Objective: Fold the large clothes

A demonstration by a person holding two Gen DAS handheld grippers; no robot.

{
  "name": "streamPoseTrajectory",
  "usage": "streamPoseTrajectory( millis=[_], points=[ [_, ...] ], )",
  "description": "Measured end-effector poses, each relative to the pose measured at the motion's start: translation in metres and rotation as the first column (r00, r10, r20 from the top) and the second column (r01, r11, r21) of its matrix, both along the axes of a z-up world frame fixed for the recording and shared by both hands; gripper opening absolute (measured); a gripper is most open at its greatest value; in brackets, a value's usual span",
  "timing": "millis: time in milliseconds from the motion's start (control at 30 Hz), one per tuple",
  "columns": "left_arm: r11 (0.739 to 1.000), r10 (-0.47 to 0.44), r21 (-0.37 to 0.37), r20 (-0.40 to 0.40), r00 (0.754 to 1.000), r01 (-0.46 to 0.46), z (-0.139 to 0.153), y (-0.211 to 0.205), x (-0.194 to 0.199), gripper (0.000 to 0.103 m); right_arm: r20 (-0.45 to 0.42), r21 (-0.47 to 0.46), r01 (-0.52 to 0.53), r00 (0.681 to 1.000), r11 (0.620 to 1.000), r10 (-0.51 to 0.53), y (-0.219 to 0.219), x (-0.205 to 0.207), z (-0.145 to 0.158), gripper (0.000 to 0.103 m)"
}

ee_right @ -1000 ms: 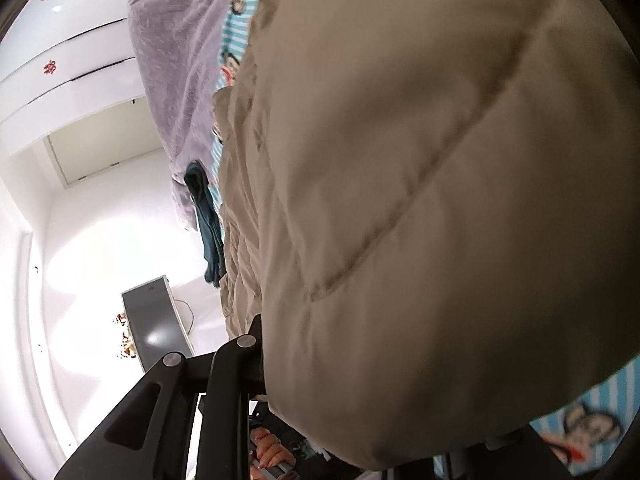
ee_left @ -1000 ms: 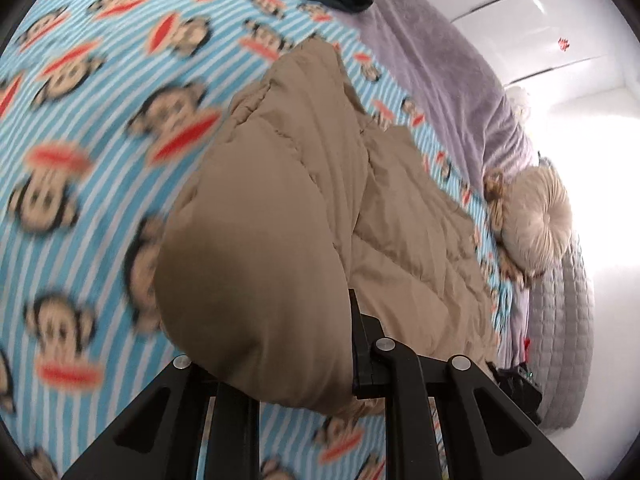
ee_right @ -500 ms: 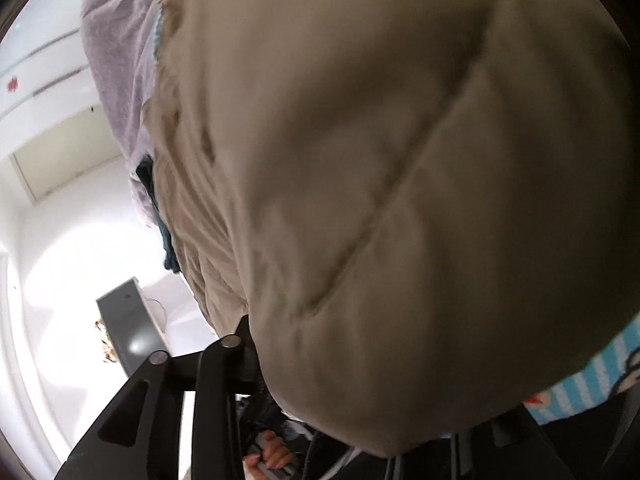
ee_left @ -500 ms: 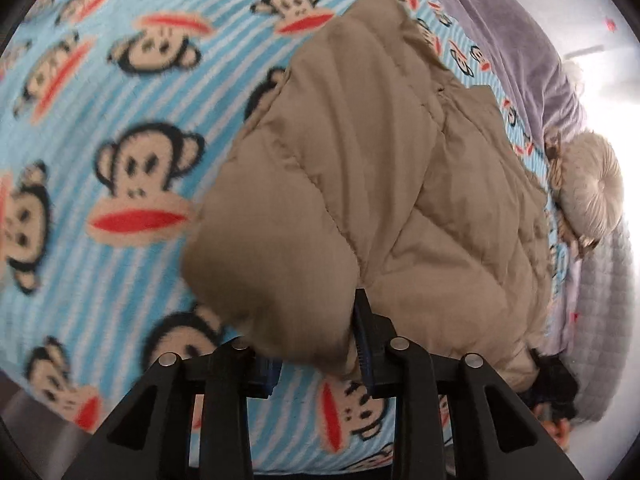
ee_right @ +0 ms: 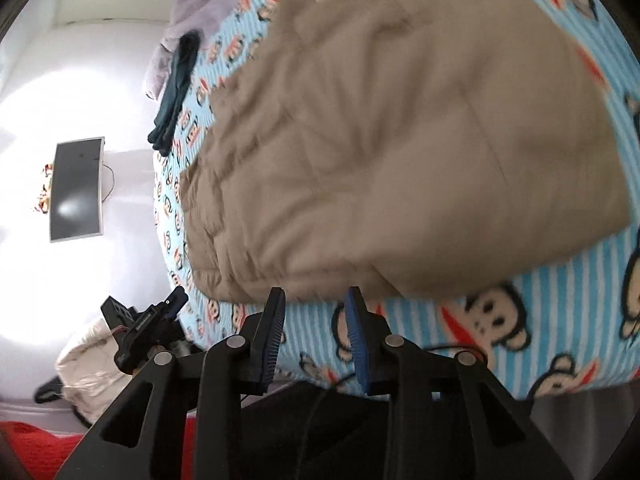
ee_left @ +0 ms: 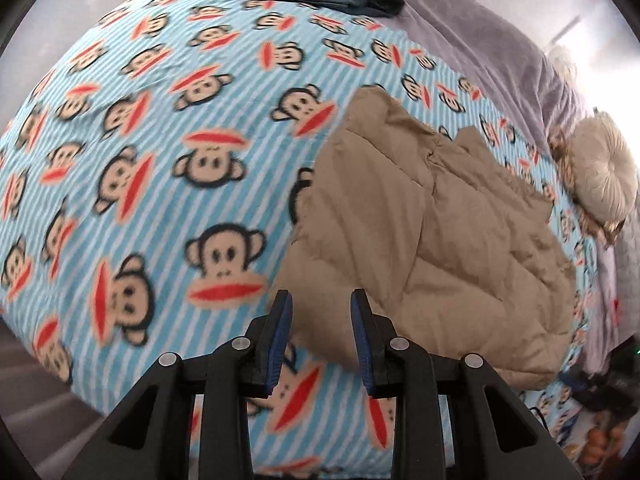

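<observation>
While the bed (ee_left: 168, 128) under its monkey-print blanket fills both views, the tan quilted jacket (ee_left: 432, 232) lies on it, doubled over into a thick, uneven bundle near the bed's edge. One fold looks done; squaring and a further fold seem left. Left gripper (ee_left: 322, 312) has its jaws apart with nothing between them. Right gripper (ee_right: 314, 308) has just narrowed its jaws, also empty, at the jacket's hem.
</observation>
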State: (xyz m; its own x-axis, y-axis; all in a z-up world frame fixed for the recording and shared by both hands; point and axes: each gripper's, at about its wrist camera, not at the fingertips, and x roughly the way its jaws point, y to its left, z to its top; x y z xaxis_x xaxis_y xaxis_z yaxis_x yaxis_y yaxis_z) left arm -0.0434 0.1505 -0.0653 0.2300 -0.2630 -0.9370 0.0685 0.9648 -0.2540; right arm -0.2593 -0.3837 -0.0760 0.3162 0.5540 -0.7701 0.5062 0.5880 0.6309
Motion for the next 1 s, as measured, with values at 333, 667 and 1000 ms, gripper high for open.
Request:
streamPoseTrajectory(
  millis=[333,667,1000],
  points=[
    [0.974,-0.065,0.212,-0.084,0.994,0.082,-0.071,-0.018,0.012,0.052,-0.172,-0.378,-0.064,0.985,0.924,-0.002,0.000,0.039,-0.027,0.031],
    [0.978,-0.019,0.207,-0.049,0.999,0.029,-0.043,0.004,0.016,0.056,-0.215,-0.433,-0.078,0.976,0.898,-0.018,0.015,0.083,-0.055,0.031],
    [0.984,-0.031,0.177,0.005,1.000,0.030,-0.009,-0.013,0.032,0.058,-0.192,-0.446,-0.042,0.980,0.894,-0.049,0.035,0.093,-0.028,0.034]
  ],
)
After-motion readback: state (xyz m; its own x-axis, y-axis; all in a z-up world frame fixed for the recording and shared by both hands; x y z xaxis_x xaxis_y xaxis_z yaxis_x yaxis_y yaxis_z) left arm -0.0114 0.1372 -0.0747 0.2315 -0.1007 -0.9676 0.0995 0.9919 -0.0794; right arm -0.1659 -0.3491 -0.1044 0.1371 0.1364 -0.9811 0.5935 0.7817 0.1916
